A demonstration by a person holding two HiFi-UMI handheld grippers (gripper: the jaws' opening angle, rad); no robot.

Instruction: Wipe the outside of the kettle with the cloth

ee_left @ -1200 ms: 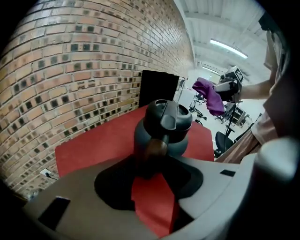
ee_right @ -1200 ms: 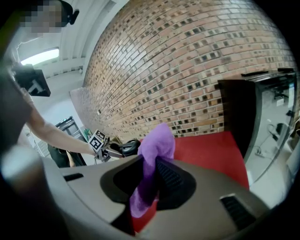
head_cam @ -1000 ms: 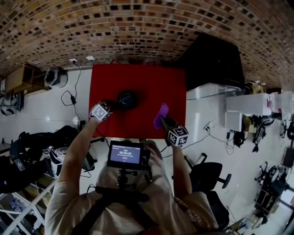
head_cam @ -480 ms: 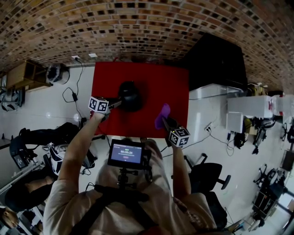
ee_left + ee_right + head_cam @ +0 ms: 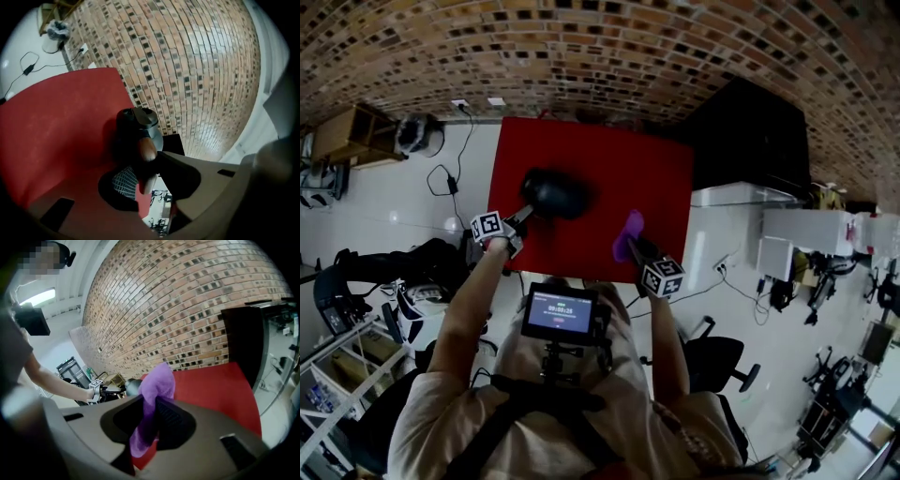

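Note:
The dark kettle (image 5: 553, 194) with a grey lid (image 5: 143, 119) is tilted over on the red table (image 5: 609, 169), left of middle. My left gripper (image 5: 517, 221) grips its brown handle (image 5: 146, 149); its jaws have just been closing, and the handle sits pinched between them. In the left gripper view, the left gripper (image 5: 149, 180) is rolled on its side. My right gripper (image 5: 633, 246) hovers at the table's near edge, shut on a purple cloth (image 5: 628, 232) that sticks up out of the jaws (image 5: 157, 385). The cloth is apart from the kettle (image 5: 132, 385).
A brick wall (image 5: 600, 56) runs behind the table. A black cabinet (image 5: 741, 131) and a white unit (image 5: 727, 197) stand right of it. Cables (image 5: 445, 197) and bags (image 5: 384, 272) lie on the floor at left. A monitor rig (image 5: 558, 312) hangs at the person's chest.
The left gripper has rolled and drawn back toward the table's near left corner, tipping the kettle over from upright. The right gripper with the cloth has barely moved.

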